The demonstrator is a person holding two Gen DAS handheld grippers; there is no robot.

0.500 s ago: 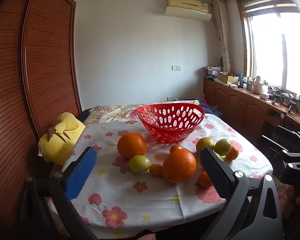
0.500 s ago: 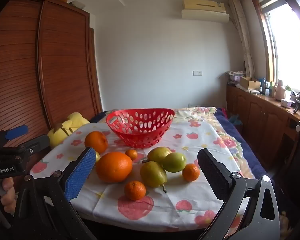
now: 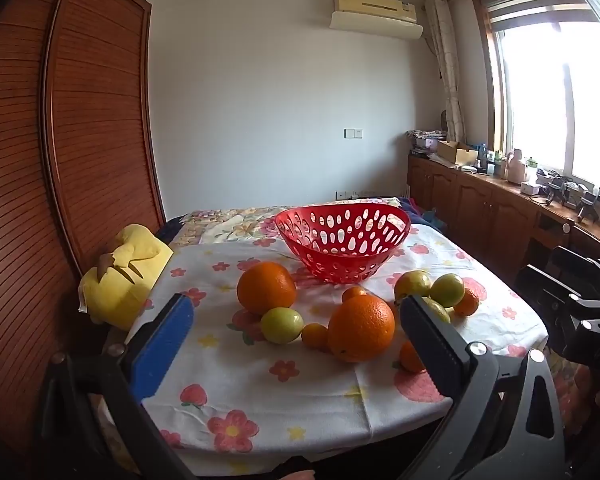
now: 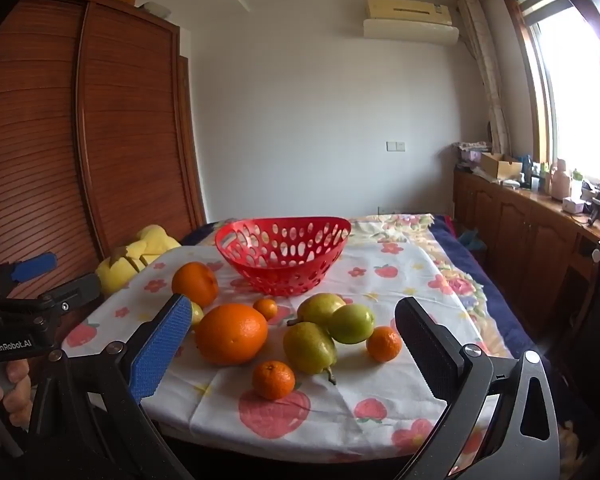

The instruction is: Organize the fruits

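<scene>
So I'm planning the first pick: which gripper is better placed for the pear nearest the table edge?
Right, probably. The right gripper, open and empty, frames the pear almost centrally. In the left view the left gripper, also open, frames the big orange, its finger hiding that pear.

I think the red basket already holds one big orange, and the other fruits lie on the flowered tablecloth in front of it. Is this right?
Not quite. The red basket is empty; the right wrist view shows only its bare inside. Both big oranges lie on the flowered tablecloth in front of it, with the other fruits.
</scene>
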